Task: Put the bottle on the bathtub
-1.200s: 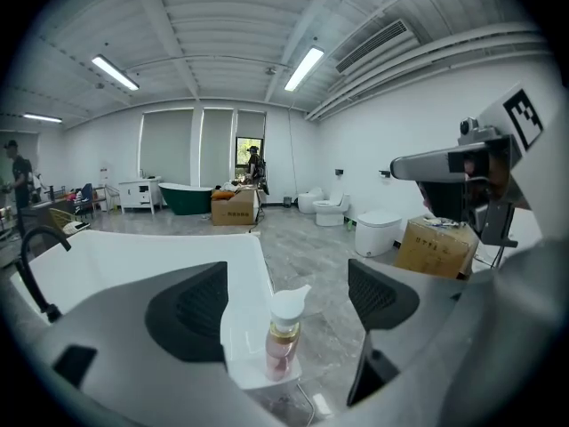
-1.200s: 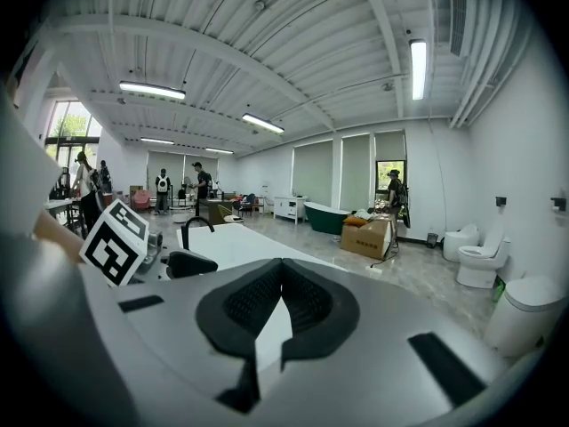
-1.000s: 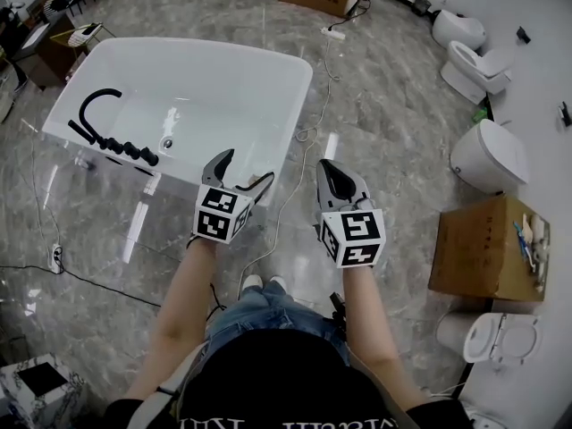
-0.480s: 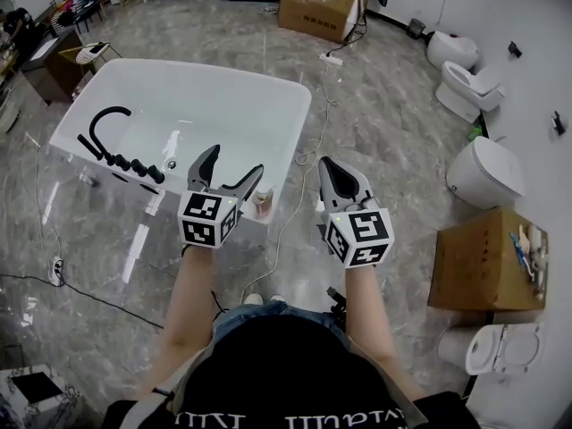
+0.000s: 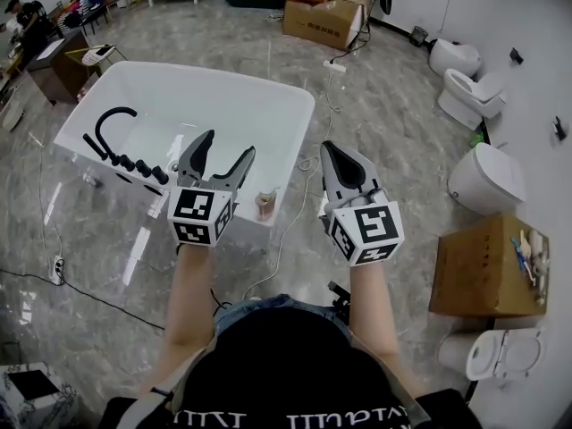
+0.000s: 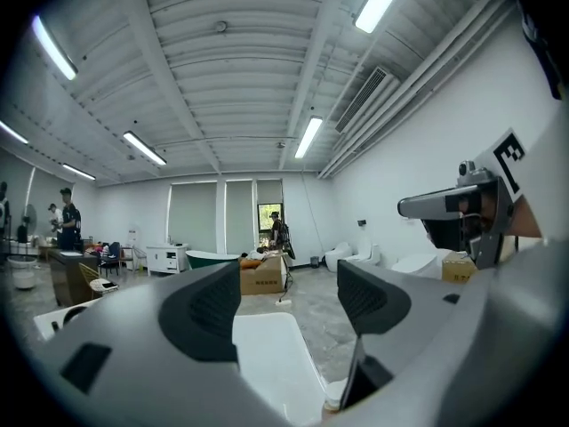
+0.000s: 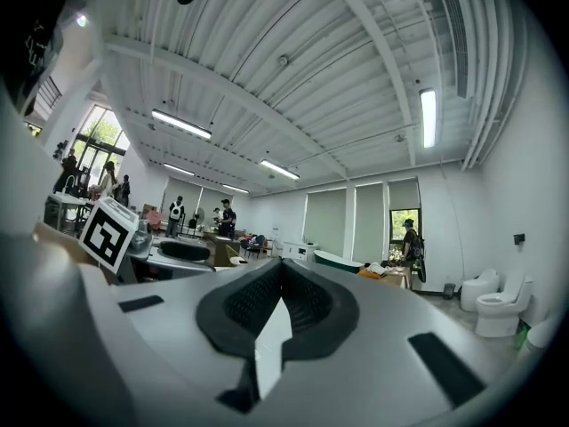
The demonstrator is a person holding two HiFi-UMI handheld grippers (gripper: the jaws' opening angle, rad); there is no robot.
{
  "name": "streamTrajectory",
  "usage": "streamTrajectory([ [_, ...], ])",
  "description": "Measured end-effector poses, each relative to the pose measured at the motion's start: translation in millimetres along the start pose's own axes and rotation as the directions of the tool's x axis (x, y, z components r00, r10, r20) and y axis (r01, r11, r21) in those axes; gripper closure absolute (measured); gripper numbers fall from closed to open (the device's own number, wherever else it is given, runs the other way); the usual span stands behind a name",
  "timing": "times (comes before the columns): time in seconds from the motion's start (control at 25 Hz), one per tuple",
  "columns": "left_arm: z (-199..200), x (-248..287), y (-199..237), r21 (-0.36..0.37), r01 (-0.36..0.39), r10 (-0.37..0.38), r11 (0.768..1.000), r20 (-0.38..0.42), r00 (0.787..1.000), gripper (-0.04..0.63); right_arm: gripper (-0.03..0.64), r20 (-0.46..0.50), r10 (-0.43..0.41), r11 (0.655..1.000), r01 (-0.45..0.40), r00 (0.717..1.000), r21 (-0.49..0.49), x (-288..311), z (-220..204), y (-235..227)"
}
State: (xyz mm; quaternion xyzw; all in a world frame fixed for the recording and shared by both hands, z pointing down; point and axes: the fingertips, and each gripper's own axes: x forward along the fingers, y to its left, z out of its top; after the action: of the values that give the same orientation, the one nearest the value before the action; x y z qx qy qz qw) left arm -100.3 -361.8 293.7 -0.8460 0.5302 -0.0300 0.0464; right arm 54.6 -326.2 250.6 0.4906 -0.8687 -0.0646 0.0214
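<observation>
A small brownish bottle (image 5: 265, 206) stands upright on the near right corner of the white bathtub (image 5: 299, 119), with nothing holding it. My left gripper (image 5: 223, 147) hovers just left of the bottle, open and empty. In the left gripper view the left gripper (image 6: 289, 302) points level across the room, with the tub's rim (image 6: 267, 363) below the jaws and a bit of the bottle (image 6: 333, 400) at the bottom edge. My right gripper (image 5: 338, 159) is over the floor to the right of the tub, shut and empty; the right gripper view shows the right gripper (image 7: 280, 302) with its pads together.
A black faucet and hose (image 5: 116, 137) lie in the tub's left end. Toilets (image 5: 487, 179) and a cardboard box (image 5: 487, 266) line the right wall. Another box (image 5: 326, 18) sits beyond the tub. A cable (image 5: 295, 195) runs across the marble floor. People stand far off.
My left gripper has drawn back from the tub's corner and shifted left, leaving the bottle standing free on the rim. Both grippers have risen and tilted level.
</observation>
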Motion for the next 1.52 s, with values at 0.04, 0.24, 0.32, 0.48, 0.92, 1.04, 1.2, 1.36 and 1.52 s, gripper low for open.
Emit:
streamTrajectory([
  [0.04,6.4,-1.7,1.9,0.008,-0.009,0.008,1.000,0.013,1.000,0.257,0.601,0.005,0.007,1.000,-0.007,1.000,-0.013,0.1,3.9,2.2],
  [0.24,34.4,-12.5,8.2,0.045,-0.064,0.061,0.997,0.077,0.995,0.430,0.601,0.026,-0.006,0.998,0.008,1.000,-0.061,-4.6,16.7,2.5],
  [0.32,43.7,-17.4,7.4,0.046,-0.063,0.058,0.997,0.103,0.993,0.486,0.601,0.038,-0.014,0.998,0.017,0.999,-0.065,-7.6,20.9,1.2],
  [0.48,59.9,-28.3,7.8,0.052,-0.064,0.055,0.997,0.157,0.986,0.583,0.601,0.060,-0.025,0.997,0.029,0.998,-0.068,-10.9,27.5,2.0],
  [0.92,82.8,-49.3,1.6,0.127,-0.056,0.032,0.990,0.188,0.982,0.583,0.601,0.079,-0.042,0.996,0.048,0.996,-0.078,-22.5,34.6,7.7],
  [1.04,85.5,-53.4,3.7,0.123,-0.058,0.034,0.991,0.192,0.981,0.583,0.601,0.072,-0.054,0.996,0.059,0.996,-0.073,-23.7,34.2,8.3],
  [1.2,87.3,-57.9,4.6,0.127,-0.061,0.036,0.990,0.194,0.980,0.583,0.601,0.068,-0.065,0.995,0.070,0.996,-0.071,-26.3,33.7,9.4],
  [1.36,86.7,-60.8,5.0,0.129,-0.058,0.032,0.990,0.192,0.981,0.583,0.601,0.065,-0.067,0.995,0.072,0.996,-0.076,-27.3,32.5,13.2],
  [1.52,88.0,-60.4,4.6,0.128,-0.053,0.028,0.990,0.194,0.981,0.583,0.601,0.064,-0.063,0.994,0.068,0.996,-0.085,-26.7,35.2,16.0],
])
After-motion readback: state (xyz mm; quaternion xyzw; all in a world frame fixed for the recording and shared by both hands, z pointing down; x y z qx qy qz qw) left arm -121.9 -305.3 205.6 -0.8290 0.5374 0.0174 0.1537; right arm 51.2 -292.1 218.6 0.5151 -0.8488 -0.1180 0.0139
